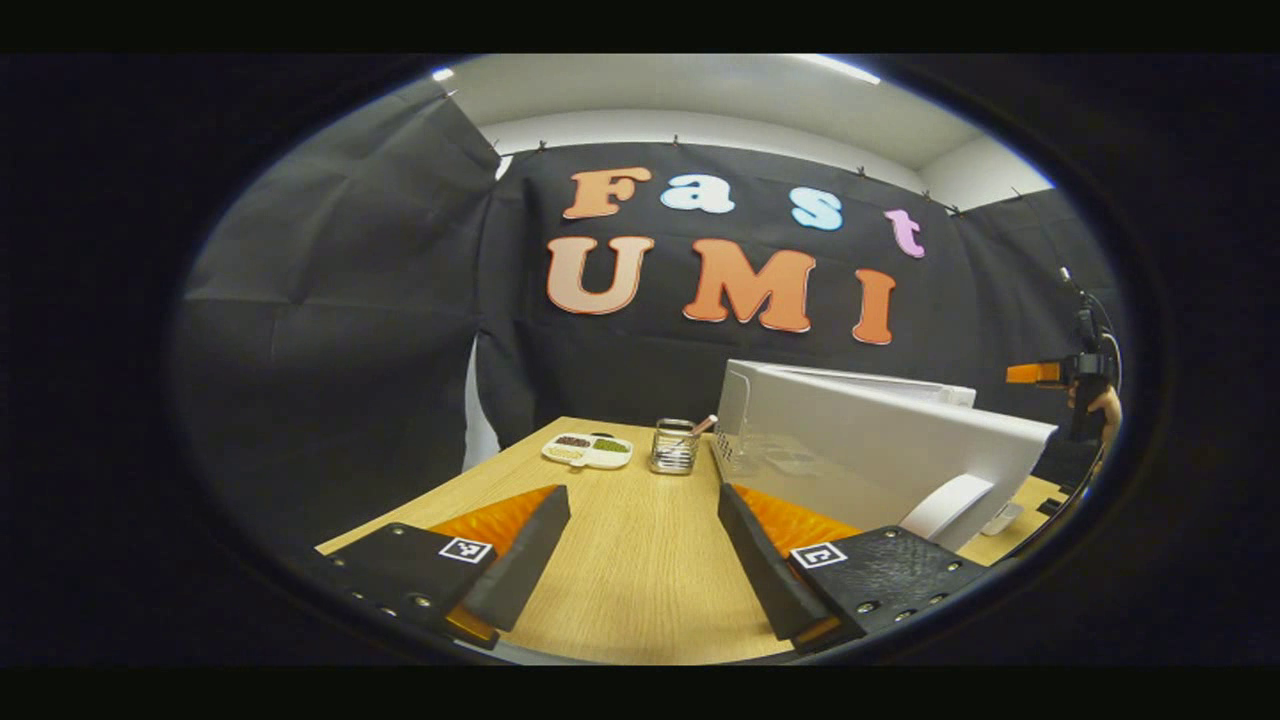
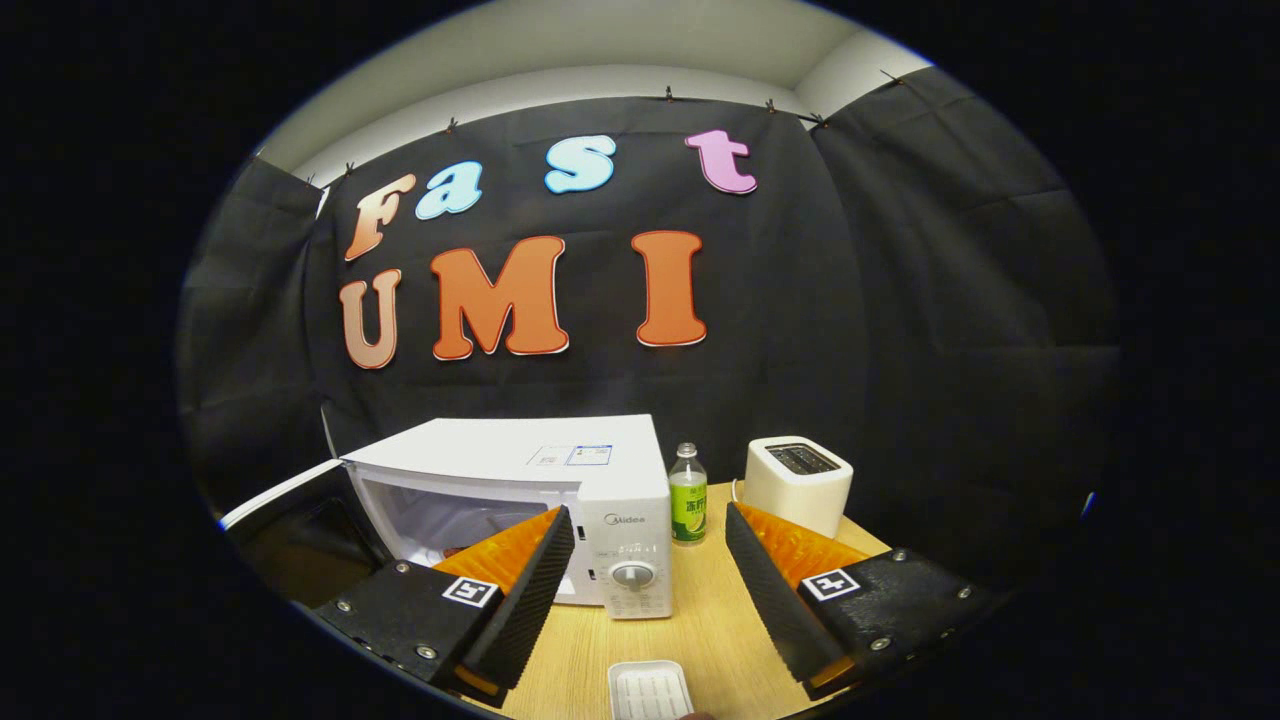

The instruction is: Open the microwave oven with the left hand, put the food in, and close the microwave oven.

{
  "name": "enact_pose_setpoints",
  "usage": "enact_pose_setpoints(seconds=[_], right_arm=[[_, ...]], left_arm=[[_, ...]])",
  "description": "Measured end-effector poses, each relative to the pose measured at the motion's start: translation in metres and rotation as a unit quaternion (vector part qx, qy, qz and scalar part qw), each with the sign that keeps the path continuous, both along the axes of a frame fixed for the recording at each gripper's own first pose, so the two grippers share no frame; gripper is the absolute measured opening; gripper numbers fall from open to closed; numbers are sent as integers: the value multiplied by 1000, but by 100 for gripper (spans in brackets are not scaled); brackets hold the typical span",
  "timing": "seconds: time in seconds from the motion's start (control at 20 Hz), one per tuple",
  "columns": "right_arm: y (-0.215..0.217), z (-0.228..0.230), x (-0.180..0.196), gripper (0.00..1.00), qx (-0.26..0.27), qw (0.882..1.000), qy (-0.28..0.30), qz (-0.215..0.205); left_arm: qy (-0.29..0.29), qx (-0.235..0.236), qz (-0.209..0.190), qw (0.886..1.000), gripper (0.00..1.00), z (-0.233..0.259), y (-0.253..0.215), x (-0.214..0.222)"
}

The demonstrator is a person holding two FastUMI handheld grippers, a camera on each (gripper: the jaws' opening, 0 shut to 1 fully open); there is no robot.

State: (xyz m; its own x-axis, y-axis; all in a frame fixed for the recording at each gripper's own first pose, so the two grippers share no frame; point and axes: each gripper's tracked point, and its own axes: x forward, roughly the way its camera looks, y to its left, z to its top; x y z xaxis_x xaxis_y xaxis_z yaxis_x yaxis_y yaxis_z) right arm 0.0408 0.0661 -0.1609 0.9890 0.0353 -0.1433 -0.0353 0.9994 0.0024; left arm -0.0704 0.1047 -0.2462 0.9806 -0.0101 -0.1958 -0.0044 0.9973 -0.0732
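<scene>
— Nearest the lens in the right gripper view, what do you see?

— Right tongs (image 2: 640, 590), spread wide with nothing between the fingers. Just below them, at the counter's (image 2: 700, 620) near edge, lies one small white ridged tray (image 2: 650, 690).

— And the microwave oven?

— One white microwave oven (image 2: 530, 500), standing on the counter to the left of centre in that view. Its long axis runs side to side; the front faces the camera, a little turned. Its door (image 2: 285, 495) is swung open to the left, so the pale cavity shows. The control panel (image 2: 630, 570), with one round dial, sits at the right end of the front. Something reddish lies low inside, partly hidden by the left finger; I cannot tell what it is.

— Beside it?

— One bottle with a green label (image 2: 687, 495), upright just right of the oven, then one white toaster (image 2: 797, 483) further right.

— The left gripper view?

— Left tongs (image 1: 645, 550), likewise wide apart and empty, over bare counter. The open door stands edge-on to the right. Further back sit one divided white dish (image 1: 588, 450) and one metal mesh holder (image 1: 674, 446). The other gripper, held by a hand (image 1: 1100, 405), shows at the far right.
</scene>
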Motion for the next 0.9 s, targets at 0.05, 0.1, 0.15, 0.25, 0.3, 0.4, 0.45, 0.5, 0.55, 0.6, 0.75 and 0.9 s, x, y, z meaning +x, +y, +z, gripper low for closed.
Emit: enact_pose_setpoints(seconds=[0.05, 0.1, 0.15, 0.25, 0.3, 0.4, 0.45, 0.5, 0.55, 0.6, 0.75, 0.9], right_arm=[[-9, 4, -3, 95, 0, 1000, -2, -3], [-18, 8, -7, 95, -1, 1000, -6, -7], [-26, 10, -9, 95, -3, 1000, -10, -12], [-42, 13, -12, 94, -4, 1000, -12, -21], [-48, 13, -14, 95, -3, 1000, -10, -22], [-58, 13, -18, 94, 0, 1000, -7, -20], [-63, 12, -20, 94, 0, 1000, -4, -20], [-69, 12, -22, 94, -1, 1000, -2, -23], [-79, 12, -24, 94, -4, 1000, -2, -28], [-88, 13, -26, 95, -5, 999, -3, -33], [-106, 12, -33, 95, 0, 999, -1, -44], [-129, 13, -41, 95, -4, 998, 2, -57]], left_arm=[[10, -1, -13, 1000, 92, -6, -9, 1], [15, -4, -32, 999, 78, -7, -22, 2], [21, -8, -54, 998, 65, -10, -35, 2], [39, -13, -83, 996, 38, -21, -56, 1], [48, -12, -93, 994, 33, -27, -64, 1], [50, 7, -81, 995, 24, -32, -69, 4], [38, 28, -56, 997, 15, -24, -62, 3], [25, 48, -35, 998, 0, -20, -59, 7], [18, 58, -36, 997, 0, -17, -67, 7], [15, 63, -40, 997, 0, -14, -77, 9], [13, 33, -83, 996, 0, -14, -115, 12], [7, 43, -104, 994, 1, -11, -141, 16]])
